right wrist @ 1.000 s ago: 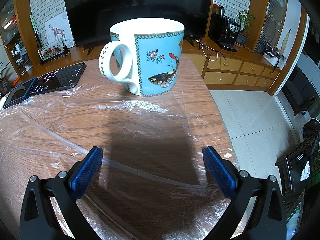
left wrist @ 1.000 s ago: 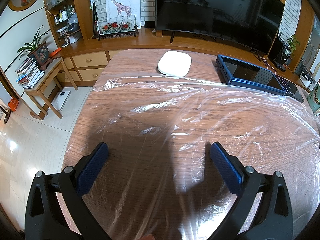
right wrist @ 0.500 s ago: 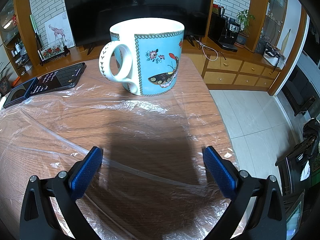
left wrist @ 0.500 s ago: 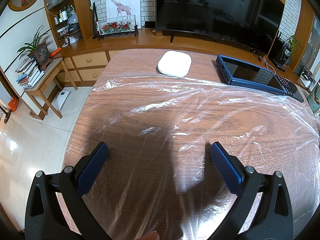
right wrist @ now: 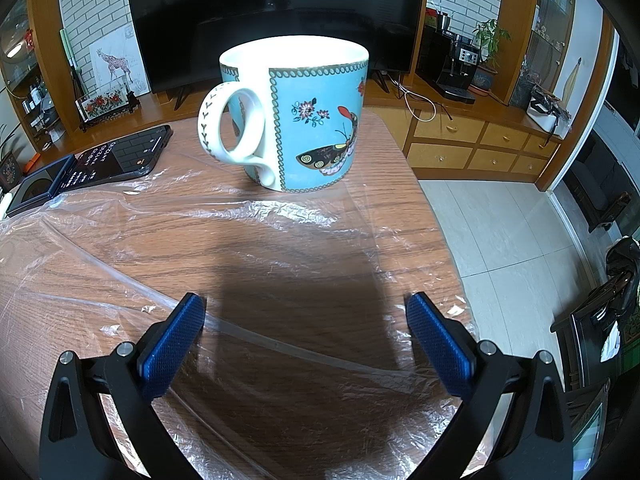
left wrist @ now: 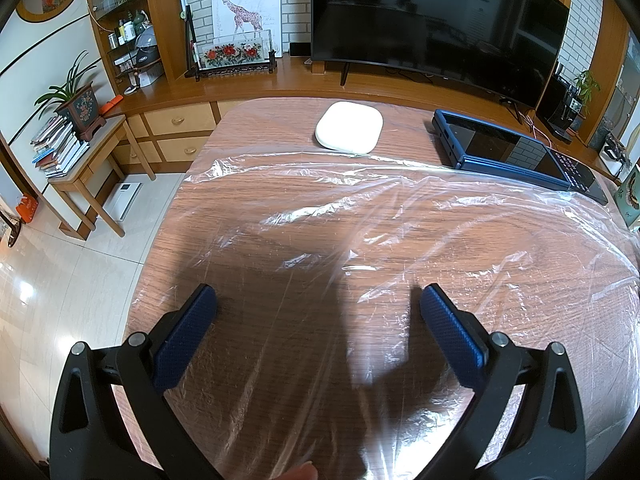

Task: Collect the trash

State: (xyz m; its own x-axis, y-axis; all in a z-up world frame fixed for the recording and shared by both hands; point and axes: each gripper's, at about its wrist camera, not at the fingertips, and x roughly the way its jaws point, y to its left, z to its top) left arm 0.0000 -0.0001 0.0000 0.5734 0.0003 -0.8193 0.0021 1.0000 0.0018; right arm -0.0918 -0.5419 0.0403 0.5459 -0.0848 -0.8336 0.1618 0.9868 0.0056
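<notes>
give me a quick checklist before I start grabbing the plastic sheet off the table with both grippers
1. Left gripper open and empty: ok.
2. Right gripper open and empty: ok.
3. Plastic sheet under both grippers: ok.
4. Mug clear of the sheet: not ok, the far edge seems to reach its base, so pulling may tip it.
5. White case off the sheet: ok.
6. Dark blue device off the sheet: cannot tell, the film edge runs against it.

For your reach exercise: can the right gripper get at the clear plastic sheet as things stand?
Probably yes: the right gripper is open just above the plastic sheet, with nothing between; the mug stands farther ahead.
</notes>
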